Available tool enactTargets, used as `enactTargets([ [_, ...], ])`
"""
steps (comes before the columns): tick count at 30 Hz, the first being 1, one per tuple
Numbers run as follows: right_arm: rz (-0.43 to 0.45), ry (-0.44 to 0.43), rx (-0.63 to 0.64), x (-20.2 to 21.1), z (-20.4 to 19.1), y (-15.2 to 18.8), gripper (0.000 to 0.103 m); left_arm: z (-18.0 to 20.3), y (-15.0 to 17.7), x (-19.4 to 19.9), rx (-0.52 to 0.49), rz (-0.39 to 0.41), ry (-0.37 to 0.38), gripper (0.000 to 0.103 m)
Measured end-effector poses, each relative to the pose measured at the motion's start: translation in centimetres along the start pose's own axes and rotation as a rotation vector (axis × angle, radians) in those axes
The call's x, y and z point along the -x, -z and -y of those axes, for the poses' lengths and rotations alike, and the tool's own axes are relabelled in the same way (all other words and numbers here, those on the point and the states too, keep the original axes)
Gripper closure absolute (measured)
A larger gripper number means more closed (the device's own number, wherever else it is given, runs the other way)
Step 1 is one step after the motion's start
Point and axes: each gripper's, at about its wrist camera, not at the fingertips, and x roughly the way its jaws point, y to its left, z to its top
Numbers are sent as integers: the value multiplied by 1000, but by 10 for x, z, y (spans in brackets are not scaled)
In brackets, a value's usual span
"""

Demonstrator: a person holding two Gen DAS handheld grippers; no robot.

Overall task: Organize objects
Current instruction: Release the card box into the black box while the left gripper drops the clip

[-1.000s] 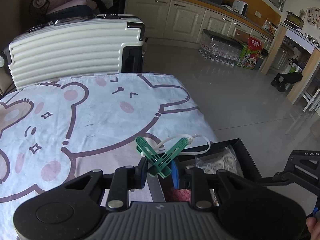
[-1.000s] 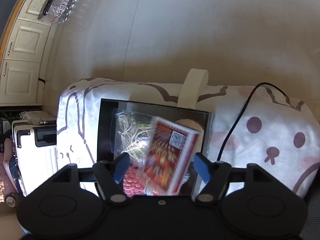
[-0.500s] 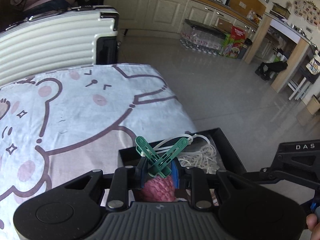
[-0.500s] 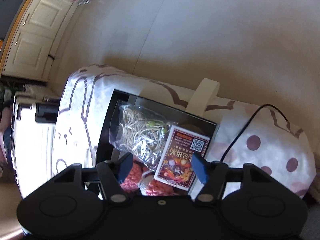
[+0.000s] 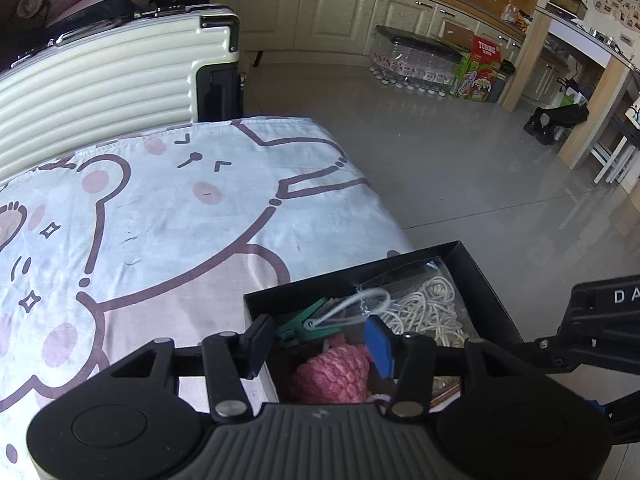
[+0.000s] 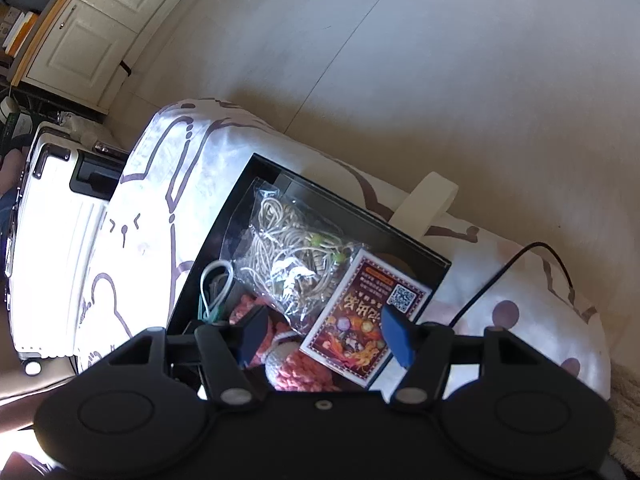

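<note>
— Where's the green plastic clothes peg (image 5: 305,325) with its white loop now?

— In the shallow black box (image 5: 484,276) on the cartoon-bear sheet (image 5: 160,216), just ahead of the left gripper (image 5: 318,344), long axis slanting up to the right. A second ago those fingers pinched it; now they stand apart, empty.

— And the right gripper (image 6: 326,332)?

— Fingers also spread, holding nothing, hovering over the red printed card box (image 6: 362,314). The left is nearer the peg. The card, blurred mid-drop earlier, now lies flat.
</note>
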Motion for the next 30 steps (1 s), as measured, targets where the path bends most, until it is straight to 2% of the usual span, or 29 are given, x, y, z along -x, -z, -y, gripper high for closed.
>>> enactTargets([
  [6,0,4,22,0,-2,1,38,-4,1,4,7,-17,-14,51],
  [15,30,-4,124,2,-8,2,38,-9,4,16,11,-38,-36,51],
  [30,162,-17,355,36,-9,20,40,-12,14,64,40,-41,-86,51],
])
